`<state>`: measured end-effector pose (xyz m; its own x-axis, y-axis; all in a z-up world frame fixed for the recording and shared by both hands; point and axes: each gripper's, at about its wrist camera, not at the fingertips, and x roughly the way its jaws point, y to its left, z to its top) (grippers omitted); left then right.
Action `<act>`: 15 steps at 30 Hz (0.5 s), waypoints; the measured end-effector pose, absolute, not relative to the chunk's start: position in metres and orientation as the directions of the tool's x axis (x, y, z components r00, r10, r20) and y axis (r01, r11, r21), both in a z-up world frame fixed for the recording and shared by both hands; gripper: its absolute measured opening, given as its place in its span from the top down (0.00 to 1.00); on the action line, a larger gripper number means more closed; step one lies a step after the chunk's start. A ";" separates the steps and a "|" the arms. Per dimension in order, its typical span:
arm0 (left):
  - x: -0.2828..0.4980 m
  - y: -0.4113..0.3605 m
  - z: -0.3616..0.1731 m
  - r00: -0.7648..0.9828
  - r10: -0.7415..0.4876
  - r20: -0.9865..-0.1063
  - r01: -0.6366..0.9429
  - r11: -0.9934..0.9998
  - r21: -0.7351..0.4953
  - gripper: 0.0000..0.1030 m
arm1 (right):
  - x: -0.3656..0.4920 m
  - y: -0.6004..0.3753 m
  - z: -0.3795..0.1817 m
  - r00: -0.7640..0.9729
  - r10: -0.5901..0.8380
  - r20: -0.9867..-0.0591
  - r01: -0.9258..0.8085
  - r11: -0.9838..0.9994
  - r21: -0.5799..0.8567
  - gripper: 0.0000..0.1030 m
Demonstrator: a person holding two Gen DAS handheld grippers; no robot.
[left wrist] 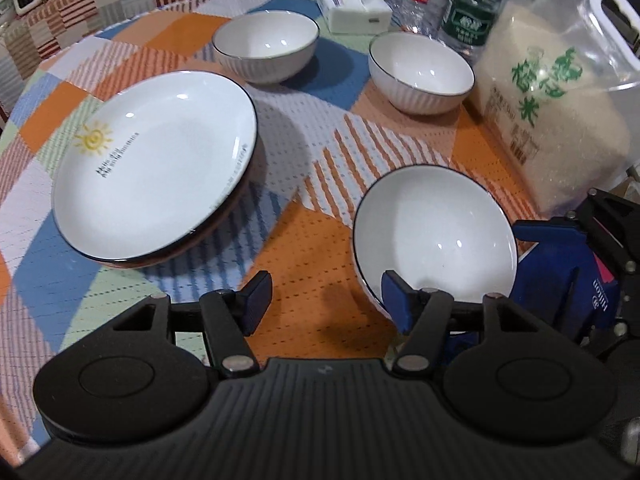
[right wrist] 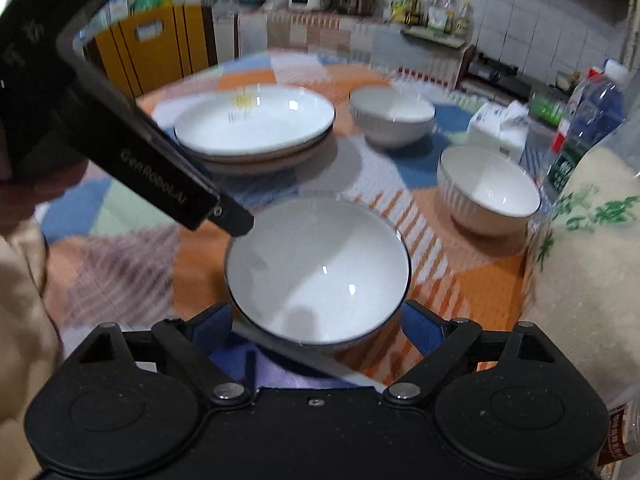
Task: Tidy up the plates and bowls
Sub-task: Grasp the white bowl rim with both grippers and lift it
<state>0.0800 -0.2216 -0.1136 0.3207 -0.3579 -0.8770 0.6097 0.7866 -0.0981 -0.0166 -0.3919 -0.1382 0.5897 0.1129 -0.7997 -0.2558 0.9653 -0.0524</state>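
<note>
While the left gripper (left wrist: 326, 300) hangs wide over the cloth (left wrist: 304, 248) holding nothing, the right gripper (right wrist: 316, 326) stands wide about the near bowl (right wrist: 320, 264), its pads beside the rim; I cannot tell whether they touch. Stacked plates (left wrist: 160, 168) sit left, two bowls (left wrist: 266, 46) behind.

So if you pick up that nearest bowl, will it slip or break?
The nearest bowl looks glazed and shiny, so it could slip between the right gripper fingers. It seems ceramic, so probably stiff, fairly heavy and breakable if dropped. Its rounded sides might let it tip.
</note>
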 end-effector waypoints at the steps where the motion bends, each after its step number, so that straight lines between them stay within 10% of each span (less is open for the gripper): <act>1: 0.080 -0.223 -0.116 0.317 -0.357 -0.878 0.612 0.785 -0.098 0.42 | -0.016 -0.391 -0.142 0.582 0.104 -0.807 -0.258 0.964 -0.062 0.09; 8: 0.081 -0.232 -0.129 0.288 -0.365 -0.885 0.619 0.776 -0.119 0.46 | -0.007 -0.389 -0.166 0.569 0.121 -0.813 -0.295 0.953 -0.065 0.09; 15: 0.085 -0.235 -0.129 0.210 -0.418 -0.884 0.617 0.758 -0.211 0.83 | 0.003 -0.391 -0.177 0.591 0.164 -0.790 -0.313 0.949 -0.037 0.09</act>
